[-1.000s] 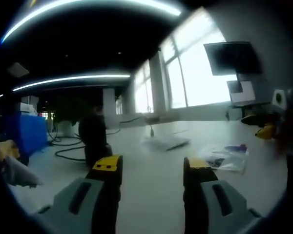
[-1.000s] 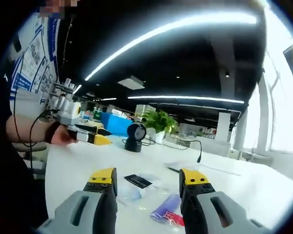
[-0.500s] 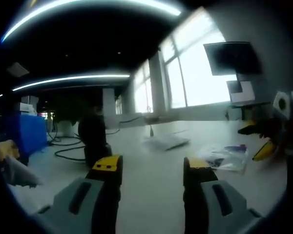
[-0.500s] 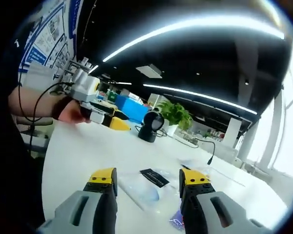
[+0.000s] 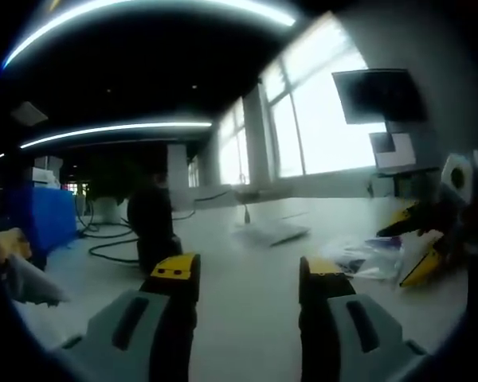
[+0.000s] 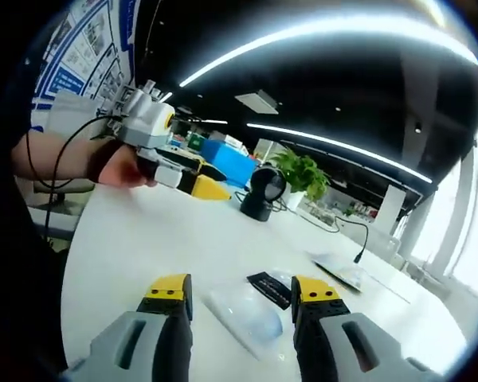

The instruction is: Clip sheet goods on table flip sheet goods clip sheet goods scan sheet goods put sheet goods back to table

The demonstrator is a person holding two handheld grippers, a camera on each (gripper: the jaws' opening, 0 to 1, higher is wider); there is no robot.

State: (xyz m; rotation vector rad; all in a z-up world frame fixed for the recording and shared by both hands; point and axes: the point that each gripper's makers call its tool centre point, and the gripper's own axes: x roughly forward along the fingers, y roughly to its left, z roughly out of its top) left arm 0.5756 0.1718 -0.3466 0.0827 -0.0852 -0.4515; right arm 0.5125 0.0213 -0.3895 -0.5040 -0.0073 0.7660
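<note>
Right tool (image 6: 239,296) hovers wide open above the sheet goods (image 6: 243,313) (thin, floppy, slick plastic), best pinched at an edge.

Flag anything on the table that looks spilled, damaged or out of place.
Nothing stands out. The clear sheet goods packets lie flat on the white table, just ahead of the open right tool. The black scanner stands upright farther back. The left tool is open over bare table.
</note>
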